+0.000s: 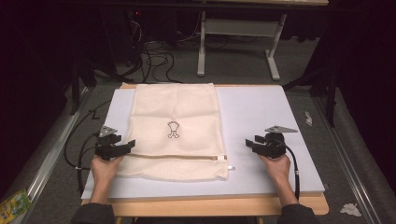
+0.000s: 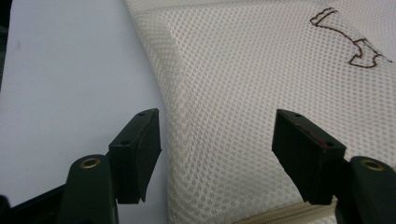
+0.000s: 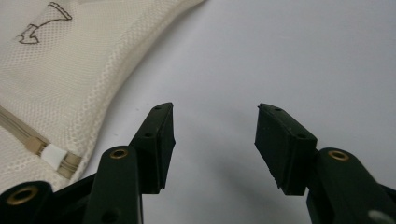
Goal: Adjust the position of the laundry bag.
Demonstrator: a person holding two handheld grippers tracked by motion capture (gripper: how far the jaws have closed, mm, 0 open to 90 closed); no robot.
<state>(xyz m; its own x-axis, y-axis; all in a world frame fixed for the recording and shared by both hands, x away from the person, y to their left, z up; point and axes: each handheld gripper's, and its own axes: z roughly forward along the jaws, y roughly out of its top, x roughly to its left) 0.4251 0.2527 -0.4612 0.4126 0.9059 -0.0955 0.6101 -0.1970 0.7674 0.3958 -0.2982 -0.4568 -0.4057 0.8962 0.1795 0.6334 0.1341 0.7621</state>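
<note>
A cream mesh bag [image 1: 175, 116] lies flat on the white board [image 1: 261, 116], with a brown stitched motif [image 1: 173, 129] at its middle and a zipper [image 1: 177, 157] running across near its front edge. The zipper's white pull [image 3: 53, 155] sits at the bag's right end. My left gripper [image 1: 127, 146] hovers open at the bag's left edge, with mesh [image 2: 243, 93] beneath its jaws and nothing pinched. My right gripper [image 1: 251, 143] stands open over bare board, a little to the right of the bag [image 3: 60, 79]. In their own views, both the left gripper [image 2: 215, 126] and the right gripper [image 3: 215, 112] show wide-apart pads.
The board rests on a wooden table [image 1: 210, 205] whose front edge shows below it. Beyond the table a desk frame [image 1: 233, 42] and loose cables [image 1: 154, 60] sit on the floor. Crumpled paper [image 1: 350, 209] lies at the right, a green packet [image 1: 14, 205] at the left.
</note>
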